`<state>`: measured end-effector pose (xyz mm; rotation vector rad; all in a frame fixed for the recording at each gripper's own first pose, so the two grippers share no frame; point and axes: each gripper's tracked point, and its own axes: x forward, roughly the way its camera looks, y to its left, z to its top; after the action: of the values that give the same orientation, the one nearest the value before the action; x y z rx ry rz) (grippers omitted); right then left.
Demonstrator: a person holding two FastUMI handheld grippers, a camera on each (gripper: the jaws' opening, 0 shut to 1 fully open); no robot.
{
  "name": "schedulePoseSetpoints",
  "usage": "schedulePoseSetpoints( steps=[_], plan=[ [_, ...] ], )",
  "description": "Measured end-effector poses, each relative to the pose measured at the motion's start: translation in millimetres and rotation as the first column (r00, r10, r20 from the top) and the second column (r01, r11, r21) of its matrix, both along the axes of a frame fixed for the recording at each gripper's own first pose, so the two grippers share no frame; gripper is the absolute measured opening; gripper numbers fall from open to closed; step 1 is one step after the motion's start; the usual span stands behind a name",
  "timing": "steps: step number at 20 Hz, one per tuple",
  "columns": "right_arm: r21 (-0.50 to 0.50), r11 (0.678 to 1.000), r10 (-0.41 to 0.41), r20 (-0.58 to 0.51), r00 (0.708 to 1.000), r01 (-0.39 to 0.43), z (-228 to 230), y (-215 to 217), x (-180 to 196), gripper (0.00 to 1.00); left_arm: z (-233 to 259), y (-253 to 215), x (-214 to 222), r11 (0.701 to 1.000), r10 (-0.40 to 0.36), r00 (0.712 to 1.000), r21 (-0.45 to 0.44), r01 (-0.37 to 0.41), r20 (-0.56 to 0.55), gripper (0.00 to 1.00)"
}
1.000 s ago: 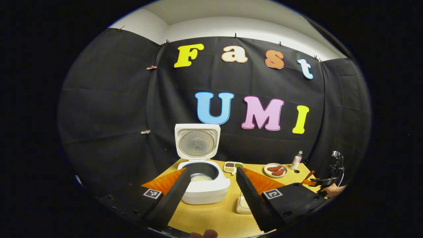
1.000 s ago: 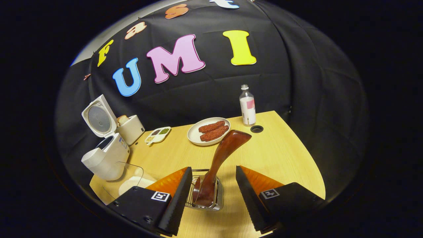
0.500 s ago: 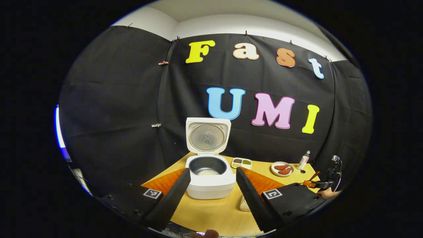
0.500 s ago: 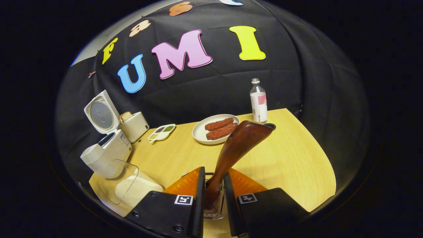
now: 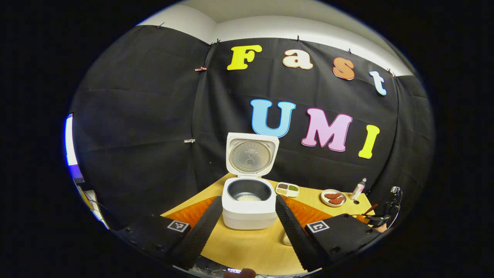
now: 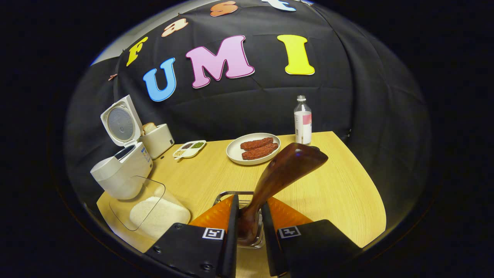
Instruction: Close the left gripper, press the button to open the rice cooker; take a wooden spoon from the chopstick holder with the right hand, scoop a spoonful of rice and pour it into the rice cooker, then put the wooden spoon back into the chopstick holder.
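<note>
The white rice cooker (image 5: 249,210) stands with its lid (image 5: 252,154) up and a little white rice in the dark pot. My left gripper (image 5: 247,227) is open, held back from the cooker, with nothing between its fingers. In the right gripper view, my right gripper (image 6: 248,204) is shut on the handle of the brown wooden spoon (image 6: 287,168), whose bowl points up and to the right. The spoon's lower end is inside the metal chopstick holder (image 6: 225,195). A clear container of white rice (image 6: 156,212) sits in front of the cooker (image 6: 121,173).
On the yellow table (image 6: 339,193) are a plate of red sausages (image 6: 254,148), a small bottle (image 6: 303,121), a divided dish of grains (image 6: 189,148) and a white toaster with bread (image 6: 156,139). The table's edges lie close on the right and at the front.
My right gripper has shut on the spoon's handle in the holder. My left gripper has drawn back from the open cooker, which now looks smaller and farther away.
</note>
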<state>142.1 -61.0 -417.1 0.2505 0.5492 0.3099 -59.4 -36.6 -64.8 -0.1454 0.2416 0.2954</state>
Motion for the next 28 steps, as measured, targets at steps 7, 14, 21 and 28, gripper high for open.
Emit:
schedulePoseSetpoints(
  steps=[7, 14, 21, 28],
  plan=[
    [0.056, 0.998, -0.024, -0.011, 1.000, 0.024, 14, 2, -1, 0.20, 5, 10, -13, 1.000, 0.009, 1.000, 0.021, -0.009, 0.001, 0.95],
    [0.055, 0.993, -0.107, 0.121, 0.987, 0.101, 80, -18, 9, 0.20, 6, 32, -17, 1.000, 0.014, 1.000, 0.008, -0.014, 0.018, 0.95],
    [0.064, 0.993, -0.108, 0.248, 0.963, 0.095, 167, 9, -5, 0.20, -3, 67, -18, 1.000, -0.009, 1.000, -0.013, 0.009, 0.020, 0.95],
    [0.089, 0.996, -0.024, 0.289, 0.957, -0.002, 216, 101, -37, 0.20, -11, 96, -12, 0.998, -0.059, 0.998, -0.021, 0.060, 0.027, 0.95]
  ],
)
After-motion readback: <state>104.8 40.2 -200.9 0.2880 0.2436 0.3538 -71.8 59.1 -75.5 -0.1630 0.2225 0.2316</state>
